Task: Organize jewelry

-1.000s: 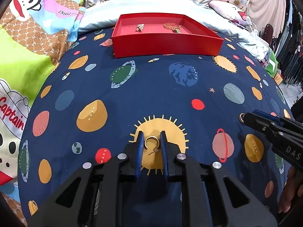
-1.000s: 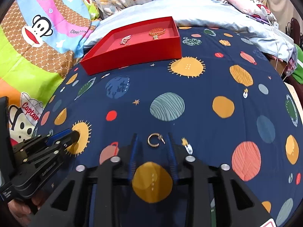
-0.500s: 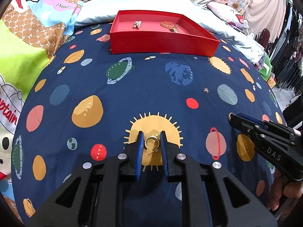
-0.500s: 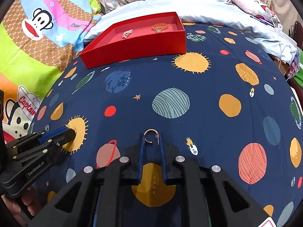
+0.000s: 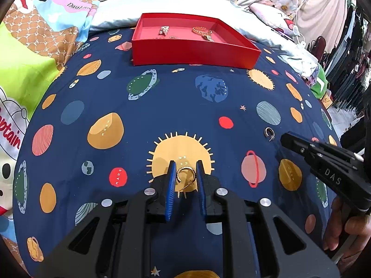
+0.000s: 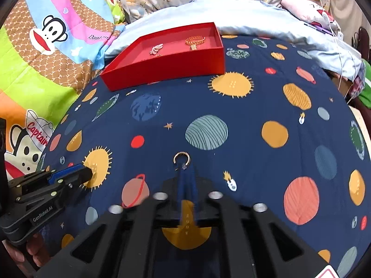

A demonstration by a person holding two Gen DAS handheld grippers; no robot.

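A gold hoop earring (image 5: pixel 185 176) sits between the blue pads of my left gripper (image 5: pixel 185 173), which grips it just above the planet-print bedspread. My right gripper (image 6: pixel 183 169) is shut on the post of a second gold hoop earring (image 6: pixel 182 157), whose ring sticks out past the fingertips. That earring also shows in the left wrist view (image 5: pixel 269 133), at the tip of the right gripper (image 5: pixel 284 137). The red tray (image 5: pixel 194 53) stands at the far side of the bed and holds a bracelet (image 5: pixel 202 31) and a small pinkish piece (image 5: pixel 163 30).
The navy planet bedspread (image 6: pixel 208 106) covers the bed. A colourful monkey-print quilt (image 6: pixel 41 53) lies to the left and a pale blue pillow (image 6: pixel 255 18) behind the tray (image 6: pixel 167 62). Clothes hang at the right edge (image 5: pixel 347 58).
My right gripper has closed from wide open onto the post of its earring. My left gripper still holds its earring and has lifted slightly, and both views have drawn back from the tray.
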